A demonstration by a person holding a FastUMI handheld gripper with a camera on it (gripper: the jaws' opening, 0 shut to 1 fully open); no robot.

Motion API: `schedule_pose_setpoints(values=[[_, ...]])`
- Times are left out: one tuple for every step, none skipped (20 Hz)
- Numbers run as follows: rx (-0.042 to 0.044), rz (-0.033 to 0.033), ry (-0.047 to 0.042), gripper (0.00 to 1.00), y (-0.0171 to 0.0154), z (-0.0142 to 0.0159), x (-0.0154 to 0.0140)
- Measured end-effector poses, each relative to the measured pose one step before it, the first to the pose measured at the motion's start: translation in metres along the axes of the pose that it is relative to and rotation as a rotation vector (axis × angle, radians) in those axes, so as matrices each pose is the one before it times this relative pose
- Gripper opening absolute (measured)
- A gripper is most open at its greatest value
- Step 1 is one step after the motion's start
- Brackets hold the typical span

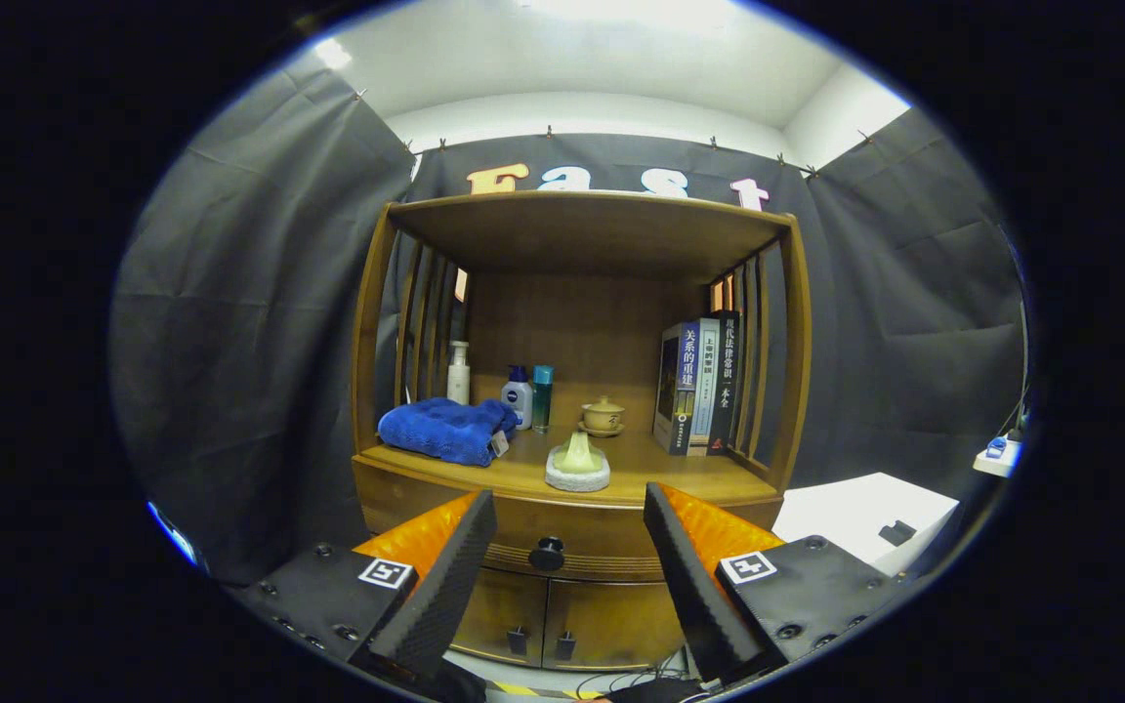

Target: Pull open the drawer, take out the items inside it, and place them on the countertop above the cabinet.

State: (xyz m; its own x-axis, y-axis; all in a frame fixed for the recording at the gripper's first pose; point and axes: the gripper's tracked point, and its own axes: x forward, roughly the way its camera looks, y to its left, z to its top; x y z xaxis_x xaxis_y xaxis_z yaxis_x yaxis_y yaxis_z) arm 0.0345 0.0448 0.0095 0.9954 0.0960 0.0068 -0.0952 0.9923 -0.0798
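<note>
I'm squared up to the cabinet (pixel 572 605) and my gripper (pixel 567 576) is spread wide, holding nothing, its two fingers framing the drawer front. The drawer (pixel 572 539) sits flush under the countertop (pixel 660 476), closed as far as I can see, its face running crosswise to my fingers. Its dark round knob (pixel 546 554) lies straight ahead and between the fingers, a touch nearer my left finger (pixel 445 576) than my right one (pixel 689 576), and some way beyond both tips. That's the relation that matters: the knob is small, the gap is wide, and a pull would come back along the line I'm already pointing.

Up on the countertop, just above the knob, a pale yellowish piece rests on a white round pad (pixel 577 469) (whether it came out of the drawer, I can't tell). So this fits either a shut drawer with things inside or one emptied and closed again. Blue towel (pixel 445 430), bottles (pixel 519 395), lidded cup (pixel 603 415) and books (pixel 699 386) stand further back.
</note>
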Motion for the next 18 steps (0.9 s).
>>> schedule_pose_setpoints(values=[[0.00483,0.00054,-0.01002,0.98,-0.00103,0.00244,-0.00547],[0.00394,-0.00030,-0.00699,0.98,-0.00058,0.00124,-0.00497],[0.00202,-0.00297,-0.00073,0.98,-0.00223,-0.00042,-0.00516],[0.00053,0.00027,0.00048,0.98,-0.00109,-0.00028,-0.00471],[0.00193,0.00546,-0.00050,0.98,-0.00032,-0.00040,-0.00258],[0.00217,0.01932,0.00098,0.98,0.00274,-0.00181,-0.00153],[0.00740,0.01423,0.00553,0.98,0.00249,-0.00343,-0.00178],[0.01170,0.00565,0.00855,0.98,-0.00056,-0.00397,-0.00176],[0.01431,0.00110,0.00607,0.98,-0.00086,-0.00301,-0.00031],[0.01364,0.00063,0.00405,0.98,0.00039,-0.00241,0.00053],[0.00974,-0.00148,0.00203,0.98,0.00000,-0.00194,0.00014],[0.00214,-0.00199,0.00267,0.98,-0.00110,-0.00151,0.00117],[-0.00166,-0.00429,0.01215,0.98,-0.00179,-0.00474,0.00091],[0.00567,-0.00259,0.01205,0.98,-0.00150,-0.00449,0.00039],[0.01150,0.00233,0.00564,0.98,-0.00058,-0.00119,0.00034],[0.00948,-0.00049,0.00300,0.98,-0.00027,-0.00045,0.00073],[0.00209,-0.00327,-0.00147,0.99,-0.00220,0.00055,0.00031],[-0.00283,-0.00522,-0.00321,0.98,-0.00265,0.00231,-0.00053]])
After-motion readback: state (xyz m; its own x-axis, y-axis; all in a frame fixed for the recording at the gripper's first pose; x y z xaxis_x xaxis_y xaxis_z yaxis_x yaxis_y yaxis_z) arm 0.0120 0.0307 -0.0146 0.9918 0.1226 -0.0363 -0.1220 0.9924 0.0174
